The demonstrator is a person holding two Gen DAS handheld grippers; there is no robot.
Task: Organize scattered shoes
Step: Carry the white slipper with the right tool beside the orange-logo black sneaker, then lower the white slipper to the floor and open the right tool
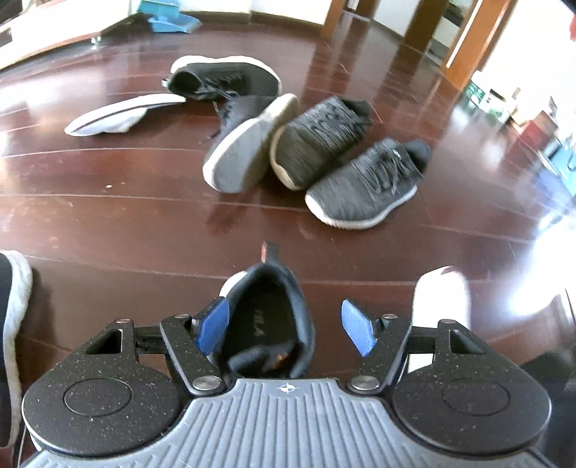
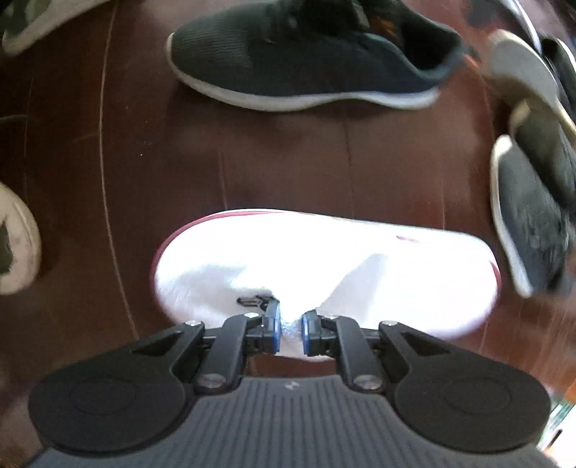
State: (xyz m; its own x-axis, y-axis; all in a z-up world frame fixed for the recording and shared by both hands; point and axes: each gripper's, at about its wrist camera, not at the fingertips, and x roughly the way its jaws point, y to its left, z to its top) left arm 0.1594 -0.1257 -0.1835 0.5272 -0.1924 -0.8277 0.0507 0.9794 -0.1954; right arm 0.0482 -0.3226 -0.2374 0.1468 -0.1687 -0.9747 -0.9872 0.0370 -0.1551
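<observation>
In the left wrist view my left gripper (image 1: 286, 318) is open over the heel opening of a dark navy sneaker (image 1: 268, 320) standing on the floor. Its left blue pad (image 1: 213, 325) is against the outside of the collar; the right pad stands apart from it. Ahead lies a scattered pile: a black sneaker (image 1: 223, 77), an overturned white slipper (image 1: 115, 117), a black sneaker on its side (image 1: 244, 151) and two grey knit sneakers (image 1: 320, 140) (image 1: 363, 183). My right gripper (image 2: 291, 324) is shut on the upper's edge of a white slipper (image 2: 324, 252).
Dark red wooden floor (image 1: 108, 216) all around. A white-soled shoe (image 1: 14, 324) sits at the left edge and a white slipper (image 1: 441, 295) at the right. In the right wrist view, the navy sneaker (image 2: 298, 61) lies beyond, grey shoes (image 2: 532, 216) right, a camouflage shoe (image 2: 36, 21) top left.
</observation>
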